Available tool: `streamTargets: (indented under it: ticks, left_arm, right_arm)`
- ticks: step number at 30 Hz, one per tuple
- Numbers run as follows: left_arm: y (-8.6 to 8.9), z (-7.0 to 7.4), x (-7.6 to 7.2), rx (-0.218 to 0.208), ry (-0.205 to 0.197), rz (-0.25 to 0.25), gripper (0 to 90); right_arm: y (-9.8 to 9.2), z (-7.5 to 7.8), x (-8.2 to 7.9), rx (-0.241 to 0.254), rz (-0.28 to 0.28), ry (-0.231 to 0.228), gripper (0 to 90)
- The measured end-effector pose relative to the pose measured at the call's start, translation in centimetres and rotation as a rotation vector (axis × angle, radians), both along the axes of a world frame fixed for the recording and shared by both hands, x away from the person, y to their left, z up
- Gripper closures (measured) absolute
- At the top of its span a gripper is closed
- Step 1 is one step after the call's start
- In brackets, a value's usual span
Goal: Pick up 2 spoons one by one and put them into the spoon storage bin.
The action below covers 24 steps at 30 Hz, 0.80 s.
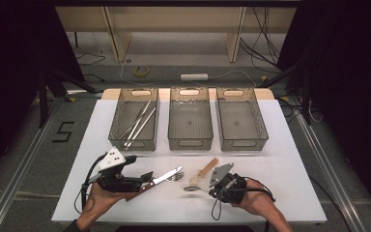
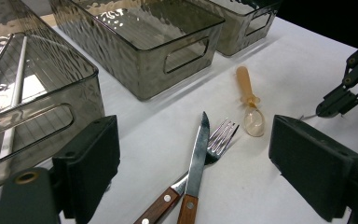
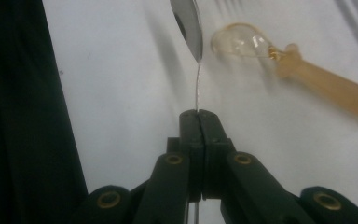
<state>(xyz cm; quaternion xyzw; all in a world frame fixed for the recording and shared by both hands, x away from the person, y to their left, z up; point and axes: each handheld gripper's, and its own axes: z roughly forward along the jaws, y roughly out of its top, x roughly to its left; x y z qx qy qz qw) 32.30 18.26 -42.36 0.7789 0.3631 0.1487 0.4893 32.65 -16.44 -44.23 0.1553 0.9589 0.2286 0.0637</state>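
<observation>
Gripping: right gripper (image 3: 198, 114) is clenching its jaws on the thin handle of a metal spoon (image 3: 188, 23); the jaws are meeting with only the handle between them.
Spoon position: the metal spoon is lying on the white table (image 1: 280, 145) at the near right, its bowl pointing left, just beside a plastic spoon (image 1: 204, 170) with an amber handle.
Left gripper (image 2: 193, 158): it is hovering released, jaws standing wide apart, nothing pressed between the pads.
Cutlery under left jaws: a knife (image 2: 196, 161) with a wooden handle is lying across a fork (image 2: 216, 140), the blade touching the tines' neck; both are resting on the table.
Bins: three smoked clear bins are standing in a row at the far side; the left bin (image 1: 121, 137) is holding several long metal sticks (image 1: 140, 121); the middle bin (image 1: 189, 141) and right bin (image 1: 258, 130) are showing bare floors.
Writing: a dark "5" (image 1: 63, 131) is reading on the floor left of the table; I cannot make out any brand marks on the bins or cutlery.
</observation>
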Motion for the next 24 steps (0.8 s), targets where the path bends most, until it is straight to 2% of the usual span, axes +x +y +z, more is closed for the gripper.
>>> streamTargets:
  ticks: [7, 11, 24]
  left_arm:
    - [-0.1, 0.0, 0.0, -0.001, -0.004, 0.004, 15.9]
    - [0.1, 0.1, 0.0, -0.016, -0.006, 0.013, 15.9]
    - [0.4, 0.2, -0.1, -0.036, -0.011, 0.030, 15.9]
  right_arm:
    - [-0.4, 1.0, 1.1, 0.043, -0.029, -0.017, 90.0]
    - [-0.3, 1.7, 1.9, 0.066, -0.046, -0.032, 90.0]
    - [1.0, 4.3, 6.2, 0.110, -0.124, -0.096, 90.0]
